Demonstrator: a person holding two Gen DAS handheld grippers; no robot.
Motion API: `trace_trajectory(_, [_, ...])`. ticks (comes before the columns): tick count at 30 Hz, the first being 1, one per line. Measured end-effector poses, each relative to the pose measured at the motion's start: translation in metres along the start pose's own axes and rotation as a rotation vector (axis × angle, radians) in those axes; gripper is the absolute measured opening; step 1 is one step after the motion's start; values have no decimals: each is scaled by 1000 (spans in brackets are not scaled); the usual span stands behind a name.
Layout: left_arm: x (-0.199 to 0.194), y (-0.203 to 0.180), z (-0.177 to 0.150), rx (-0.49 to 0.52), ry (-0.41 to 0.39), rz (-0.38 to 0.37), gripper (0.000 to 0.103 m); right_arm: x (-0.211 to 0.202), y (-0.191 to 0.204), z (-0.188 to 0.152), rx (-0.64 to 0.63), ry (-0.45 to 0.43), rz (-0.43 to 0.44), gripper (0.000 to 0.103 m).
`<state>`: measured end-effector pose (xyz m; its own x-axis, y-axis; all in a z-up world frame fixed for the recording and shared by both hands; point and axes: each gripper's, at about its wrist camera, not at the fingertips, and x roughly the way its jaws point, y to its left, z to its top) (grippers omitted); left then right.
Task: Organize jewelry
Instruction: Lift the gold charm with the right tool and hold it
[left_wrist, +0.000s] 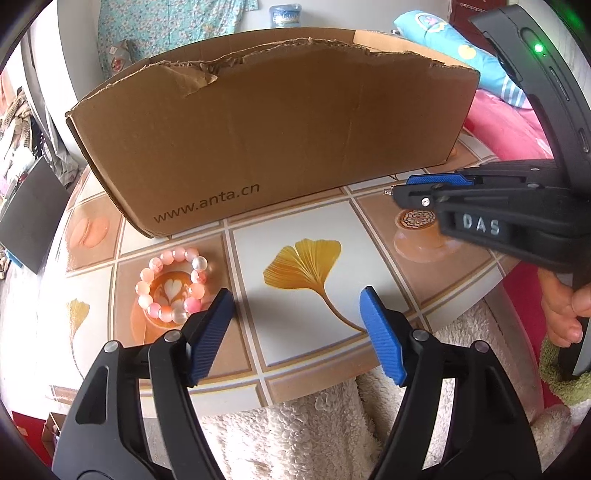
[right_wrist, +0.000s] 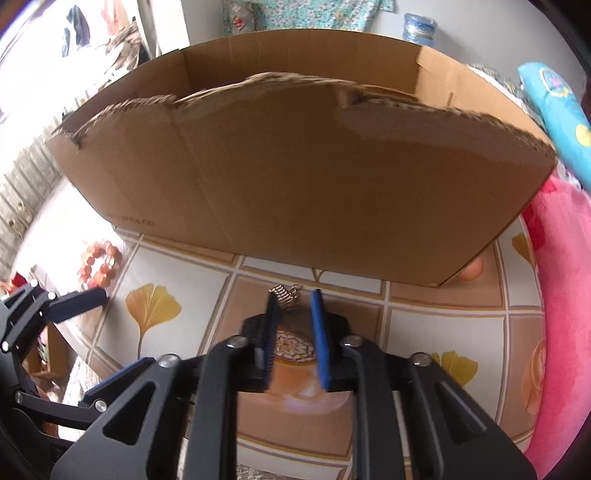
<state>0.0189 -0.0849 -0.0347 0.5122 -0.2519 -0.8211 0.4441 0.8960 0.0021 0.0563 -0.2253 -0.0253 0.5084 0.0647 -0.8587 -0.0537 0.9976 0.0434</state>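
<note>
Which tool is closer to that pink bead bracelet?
Left. The left tool hangs open right beside the pink bead bracelet, one finger almost at its beads. The right tool is across the table near the box's far end.

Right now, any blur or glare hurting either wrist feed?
Left wrist view: sharp, heavy fisheye bending the cardboard box; bead bracelet crisp, mild sheen on the tablecloth. Right wrist view: motion-smeared, box edge soft, left side blown out by daylight around the bracelet; small metal piece at the claw tips hard to resolve.
</note>
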Motion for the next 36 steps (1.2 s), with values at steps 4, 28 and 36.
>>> trace_trajectory(4, [5, -8, 7, -10, 10, 14, 71, -1, -12, -2, 34, -2, 36, 3])
trace_trajectory(28, [9, -2, 10, -56, 24, 35, 84, -38, -112, -32, 349, -114, 231, 2])
trace_trajectory(36, [11, -1, 11, -46, 14, 26, 86, -47, -110, -23, 303, -128, 144, 26])
